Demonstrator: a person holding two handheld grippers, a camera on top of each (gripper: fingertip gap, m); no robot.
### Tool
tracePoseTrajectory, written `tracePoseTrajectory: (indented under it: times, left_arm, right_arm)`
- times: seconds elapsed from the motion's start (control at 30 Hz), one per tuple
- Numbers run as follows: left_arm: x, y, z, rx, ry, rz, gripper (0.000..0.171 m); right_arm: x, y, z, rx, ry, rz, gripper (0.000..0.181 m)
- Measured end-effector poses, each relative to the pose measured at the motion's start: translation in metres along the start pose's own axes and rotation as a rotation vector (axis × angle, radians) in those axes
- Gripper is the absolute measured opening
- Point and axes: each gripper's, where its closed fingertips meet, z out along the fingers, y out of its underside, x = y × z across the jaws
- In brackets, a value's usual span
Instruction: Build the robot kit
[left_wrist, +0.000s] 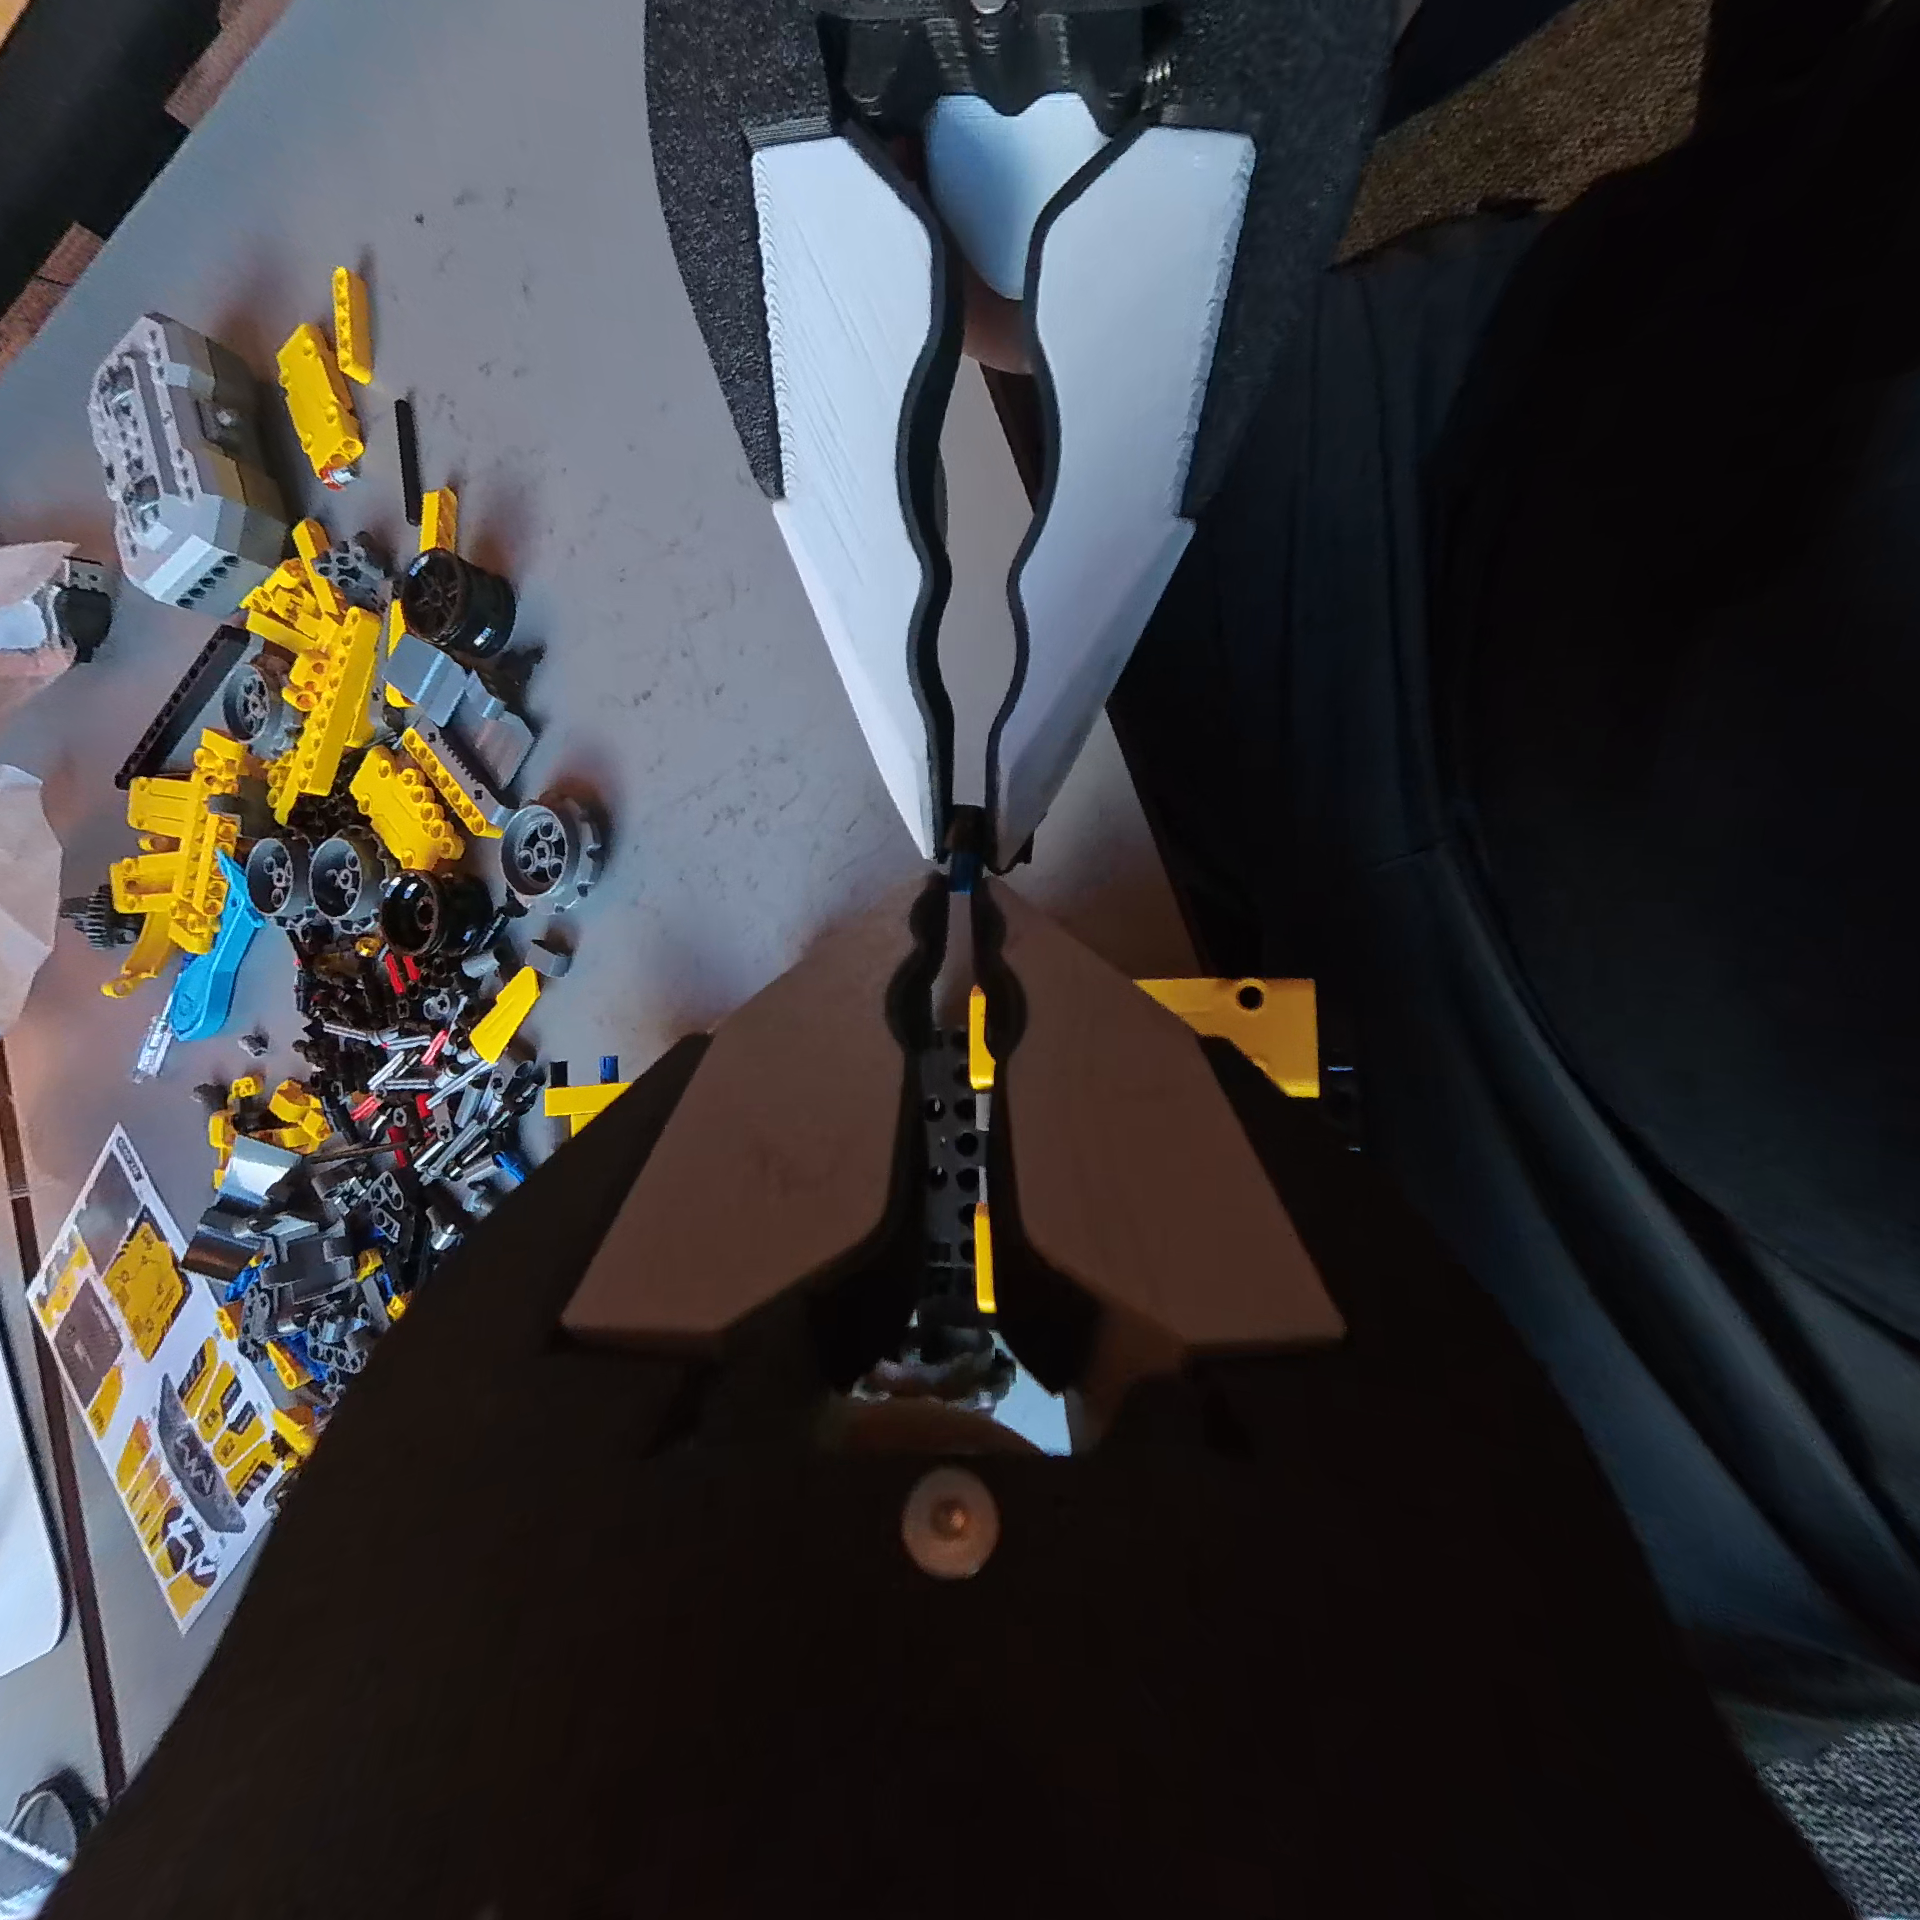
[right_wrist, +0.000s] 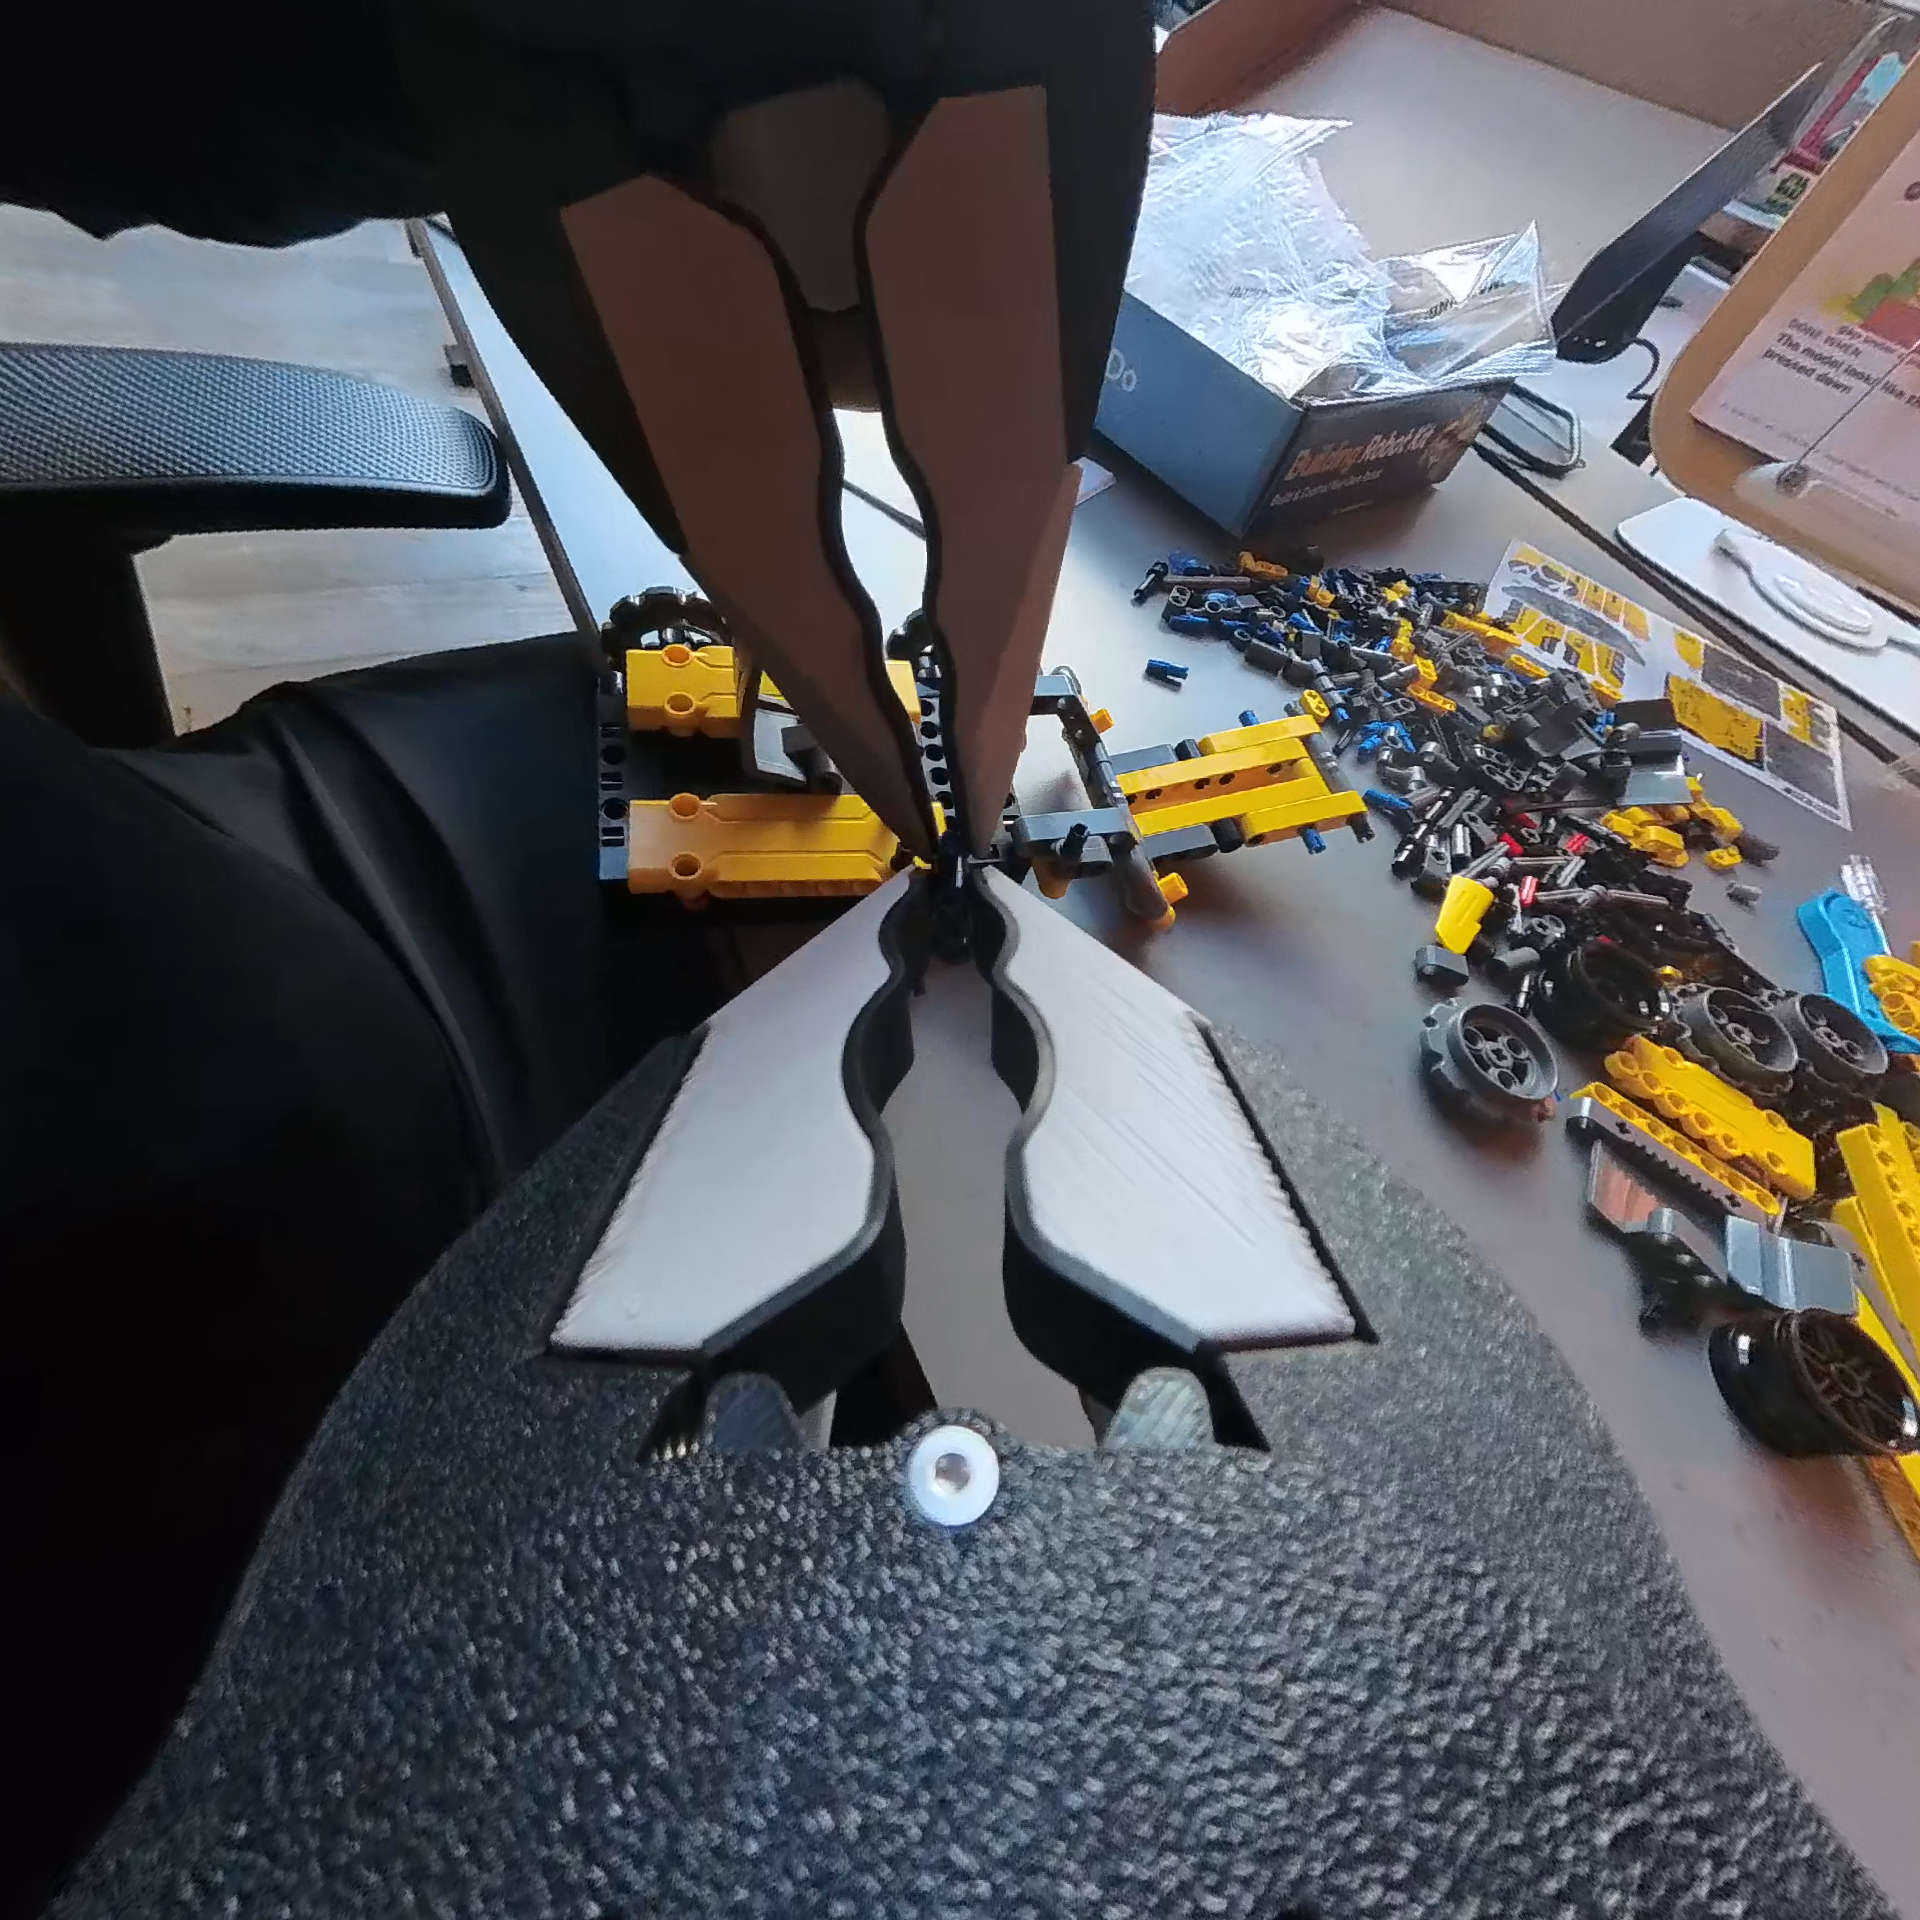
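Left gripper (left_wrist: 961, 914) and right gripper (right_wrist: 951, 883) meet tip to tip, fingers of both clamped on a small pin (left_wrist: 962, 868) above the yellow-black model (right_wrist: 769, 821); loose bricks (right_wrist: 1558, 790) at 3 o'clock on tabletop (right_wrist: 1299, 1039).

A grey table (right_wrist: 1299, 997) bears a loose heap of yellow, black and grey building pieces (right_wrist: 1558, 790); a printed sticker sheet (right_wrist: 1673, 686) lies beside it; a blue box (right_wrist: 1288, 416) holds crumpled clear bags (right_wrist: 1330, 249); a black chair armrest (right_wrist: 239, 436) stands apart.
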Motion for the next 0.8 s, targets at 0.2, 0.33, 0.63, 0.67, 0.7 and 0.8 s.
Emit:
tracePoseTrajectory:
  times: [0.2, 0.33, 0.63, 0.67, 0.7, 0.8]
  left_arm:
    - [0.001, 0.001, -0.001, 0.034, 0.027, -0.049, 0.000]
    - [0.003, 0.001, -0.002, 0.045, 0.044, -0.058, 0.000]
    - [-0.006, 0.010, -0.010, 0.020, 0.043, -0.192, 0.011]
    - [-0.006, 0.011, -0.017, 0.018, 0.047, -0.220, 0.030]
    - [-0.006, 0.014, -0.024, 0.012, 0.051, -0.245, 0.050]
    - [0.000, 0.025, -0.035, -0.012, 0.057, -0.297, 0.084]
  right_arm:
    - [0.002, 0.000, -0.004, 0.017, 0.000, 0.008, 0.008]
    - [0.000, -0.002, -0.005, 0.030, -0.013, 0.013, 0.009]
    - [0.000, 0.005, 0.005, 0.011, -0.029, 0.111, 0.007]
    - [0.000, 0.007, 0.007, 0.010, -0.033, 0.152, 0.007]
    - [0.001, 0.010, 0.009, 0.008, -0.034, 0.191, 0.007]
    - [0.002, 0.017, 0.014, 0.014, -0.041, 0.293, 0.007]
